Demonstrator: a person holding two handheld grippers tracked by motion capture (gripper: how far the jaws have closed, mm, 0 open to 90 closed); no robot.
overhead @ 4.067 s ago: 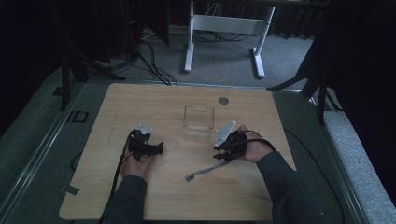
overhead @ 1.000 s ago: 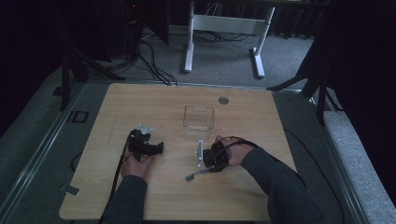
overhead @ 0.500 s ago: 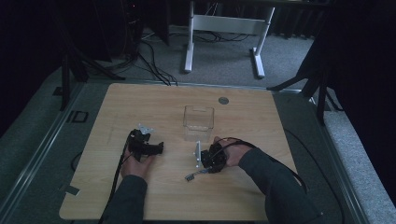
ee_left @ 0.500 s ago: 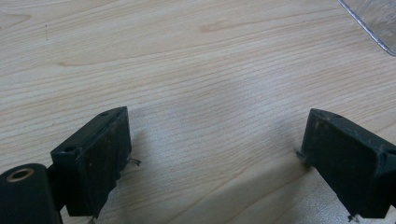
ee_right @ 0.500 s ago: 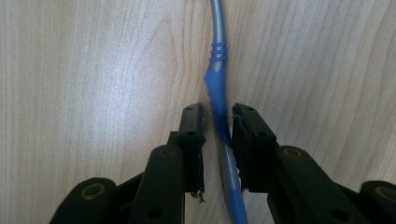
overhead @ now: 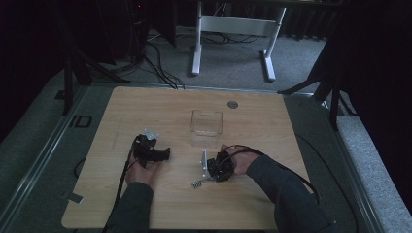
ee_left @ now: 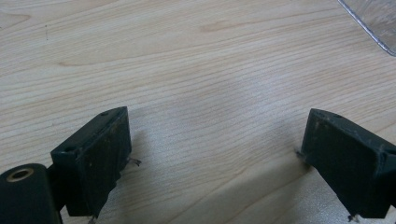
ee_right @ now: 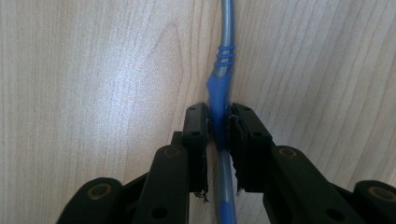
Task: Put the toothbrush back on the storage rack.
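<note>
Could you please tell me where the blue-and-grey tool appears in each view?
High view: the tool lies on the table, low centre, at the right gripper.
Right gripper view: the tool runs up the centre, pinched between the jaws, which have just been closing.
Left gripper view: bare wood between wide-open jaws; box corner at top right.
Shared landmark: the table's pale wood grain.

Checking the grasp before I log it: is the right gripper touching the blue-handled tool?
Touching. In the right gripper view, the right gripper has just been closing, and both pads press the blue-handled tool lying on the table.
</note>
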